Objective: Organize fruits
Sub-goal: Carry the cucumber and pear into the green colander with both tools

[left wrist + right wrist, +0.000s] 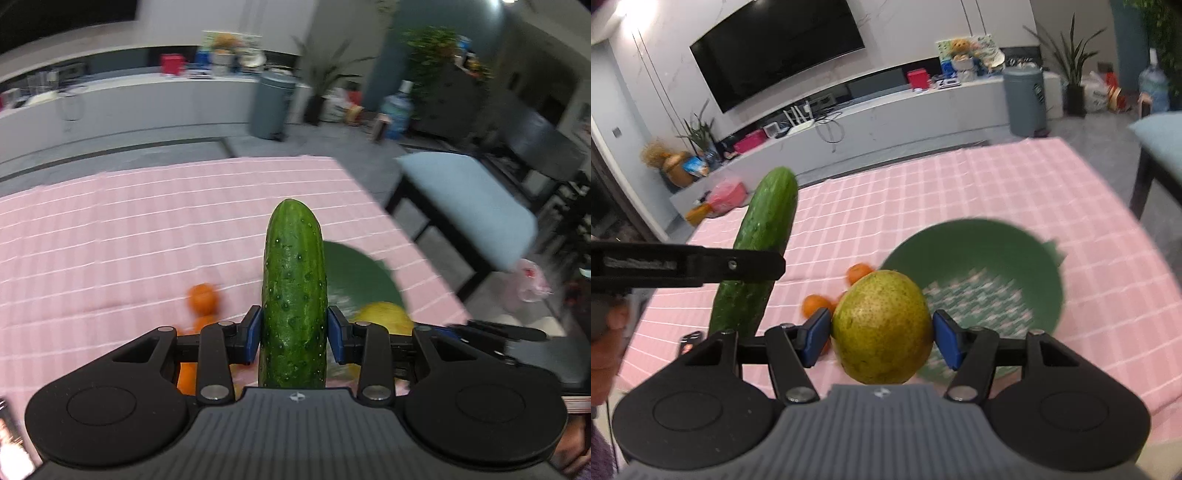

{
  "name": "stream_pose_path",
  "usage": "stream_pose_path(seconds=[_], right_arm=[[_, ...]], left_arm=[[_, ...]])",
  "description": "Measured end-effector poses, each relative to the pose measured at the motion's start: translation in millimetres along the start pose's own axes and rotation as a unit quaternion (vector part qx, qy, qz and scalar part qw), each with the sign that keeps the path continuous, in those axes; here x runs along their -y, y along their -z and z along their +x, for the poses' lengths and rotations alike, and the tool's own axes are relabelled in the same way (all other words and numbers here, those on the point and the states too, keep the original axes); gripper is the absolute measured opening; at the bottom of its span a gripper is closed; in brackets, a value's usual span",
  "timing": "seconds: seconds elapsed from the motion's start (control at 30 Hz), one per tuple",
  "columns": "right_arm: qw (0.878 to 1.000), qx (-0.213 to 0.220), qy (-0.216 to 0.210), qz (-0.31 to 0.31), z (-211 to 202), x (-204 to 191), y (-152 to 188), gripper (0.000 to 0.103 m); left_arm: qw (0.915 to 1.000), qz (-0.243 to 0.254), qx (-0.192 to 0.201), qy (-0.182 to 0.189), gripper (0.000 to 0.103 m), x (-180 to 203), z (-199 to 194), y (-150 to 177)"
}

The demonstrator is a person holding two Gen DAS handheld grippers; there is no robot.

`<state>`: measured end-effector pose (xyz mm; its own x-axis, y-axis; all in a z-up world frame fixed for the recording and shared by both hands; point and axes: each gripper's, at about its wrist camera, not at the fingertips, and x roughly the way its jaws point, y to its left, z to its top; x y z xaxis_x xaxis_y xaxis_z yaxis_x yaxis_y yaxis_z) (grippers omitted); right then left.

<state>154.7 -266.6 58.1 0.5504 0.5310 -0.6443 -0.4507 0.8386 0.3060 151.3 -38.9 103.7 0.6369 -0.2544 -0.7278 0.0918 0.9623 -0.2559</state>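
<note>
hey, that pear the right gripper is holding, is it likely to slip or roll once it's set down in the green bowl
The pear is round and smooth-skinned, pinched only at its widest sides by the right gripper, so it could probably twist or slip. Released into the curved green bowl, it would likely roll toward the bottom. It looks firm, not squashed by the pads.

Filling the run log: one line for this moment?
left gripper: holds cucumber | right gripper: holds pear | green bowl: no fruit inside

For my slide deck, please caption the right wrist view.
Right gripper grips a yellow-green pear above a green perforated bowl; left gripper holds a cucumber.
</note>
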Motion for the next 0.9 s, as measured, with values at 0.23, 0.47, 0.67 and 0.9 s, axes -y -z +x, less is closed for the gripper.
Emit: stream_pose_path(seconds=[0.23, 0.47, 0.67, 0.9], right_arm=[[0.997, -0.038, 0.038, -0.063, 24, 23, -22, 0.057], [0.986, -0.099, 0.044, -0.129, 65, 35, -29, 0.057], [0.973, -0.148, 0.05, -0.169, 97, 37, -30, 0.057], [0.962, -0.186, 0.052, -0.195, 119, 37, -25, 0.057]], left_arm=[[0.9976, 0.024, -0.056, 0.031, 0.041, 17, 59, -16], [0.9929, 0.041, -0.111, 0.016, 0.041, 21, 105, -12], [0.9877, 0.051, -0.147, 0.016, 0.041, 16, 136, -10], [0.9819, 0.058, -0.179, 0.02, 0.041, 13, 158, -11]])
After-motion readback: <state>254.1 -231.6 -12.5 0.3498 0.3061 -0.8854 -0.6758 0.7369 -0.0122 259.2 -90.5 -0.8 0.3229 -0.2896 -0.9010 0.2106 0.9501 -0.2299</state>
